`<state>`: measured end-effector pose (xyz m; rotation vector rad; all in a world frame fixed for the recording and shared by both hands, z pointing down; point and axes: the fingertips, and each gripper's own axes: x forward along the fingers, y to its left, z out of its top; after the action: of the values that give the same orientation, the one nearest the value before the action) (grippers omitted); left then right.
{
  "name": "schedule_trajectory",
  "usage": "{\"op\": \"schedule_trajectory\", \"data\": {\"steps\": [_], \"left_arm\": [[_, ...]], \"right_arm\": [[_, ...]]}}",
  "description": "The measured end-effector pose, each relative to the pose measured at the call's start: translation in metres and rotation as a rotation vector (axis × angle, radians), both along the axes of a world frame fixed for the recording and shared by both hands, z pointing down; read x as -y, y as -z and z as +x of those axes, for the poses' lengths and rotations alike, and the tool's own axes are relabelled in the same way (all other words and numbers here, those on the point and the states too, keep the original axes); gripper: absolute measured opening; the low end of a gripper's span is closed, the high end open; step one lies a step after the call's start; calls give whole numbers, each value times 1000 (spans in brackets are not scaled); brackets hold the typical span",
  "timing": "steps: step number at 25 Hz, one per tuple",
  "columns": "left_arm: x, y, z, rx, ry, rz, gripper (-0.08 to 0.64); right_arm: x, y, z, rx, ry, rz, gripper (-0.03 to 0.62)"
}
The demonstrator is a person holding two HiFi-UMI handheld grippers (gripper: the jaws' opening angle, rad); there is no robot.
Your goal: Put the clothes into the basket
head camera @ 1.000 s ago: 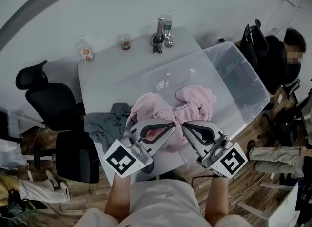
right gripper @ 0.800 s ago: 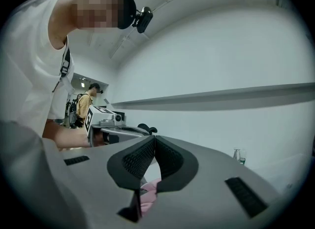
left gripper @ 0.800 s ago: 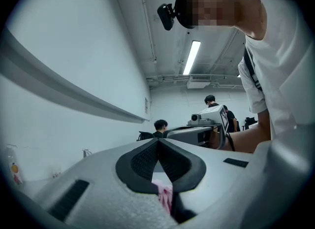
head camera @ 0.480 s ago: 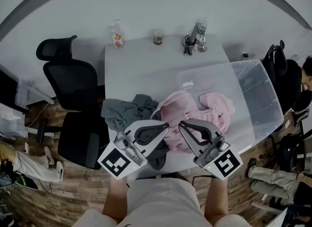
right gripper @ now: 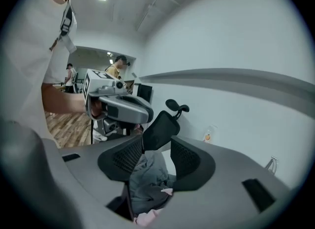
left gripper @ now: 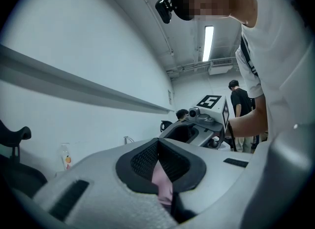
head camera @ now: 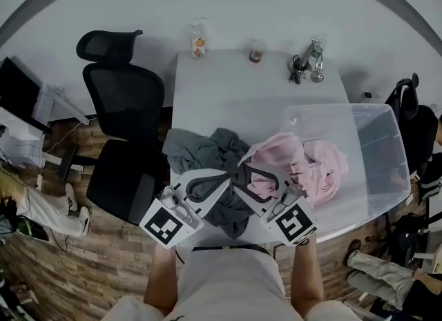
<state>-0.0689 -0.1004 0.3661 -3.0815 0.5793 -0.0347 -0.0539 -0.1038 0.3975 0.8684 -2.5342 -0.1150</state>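
A clear plastic basket [head camera: 387, 148] stands on the right of the white table [head camera: 235, 99]. Pink clothes [head camera: 318, 169] lie in it and spill over its near-left rim. A grey garment [head camera: 200, 150] lies crumpled on the table to the left. My left gripper [head camera: 230, 175] hovers over the grey garment with its tips together; pink cloth shows only through the gap behind the tips [left gripper: 157, 142]. My right gripper [head camera: 252, 174] is where grey and pink meet. Its jaws have just been opening, and grey cloth [right gripper: 147, 179] shows between the parted pads without being pressed.
A black office chair [head camera: 124, 105] stands at the table's left side. At the far edge of the table are a bottle [head camera: 199, 39], a small cup [head camera: 257, 52] and a metal object [head camera: 309, 61]. A dark bag [head camera: 407, 99] sits right of the basket, and someone's legs [head camera: 41, 209] are on the floor at left.
Both grippers have moved left, from above the pink pile to the grey garment. The right gripper's jaws, shut before, now stand apart. The left jaws stay together.
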Motion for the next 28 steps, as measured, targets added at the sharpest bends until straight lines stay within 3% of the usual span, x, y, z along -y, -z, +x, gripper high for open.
{"op": "schedule_trajectory", "data": {"steps": [2, 6, 11, 15, 21, 28], "left_arm": [[1, -8, -10, 7, 22, -18, 5], [3, -26, -24, 23, 45, -32, 5], [2, -51, -33, 46, 56, -41, 5], [1, -70, -36, 62, 61, -63, 5], [1, -95, -38, 92, 50, -73, 5], [0, -116, -37, 105, 31, -72, 5]], "right_arm": [[2, -18, -11, -76, 37, -17, 189], [1, -48, -32, -135, 95, -82, 266], [0, -90, -41, -258, 122, -142, 312], [0, -115, -45, -285, 125, -192, 356], [0, -160, -45, -361, 114, -273, 473], [6, -202, -45, -426, 96, -296, 546]]}}
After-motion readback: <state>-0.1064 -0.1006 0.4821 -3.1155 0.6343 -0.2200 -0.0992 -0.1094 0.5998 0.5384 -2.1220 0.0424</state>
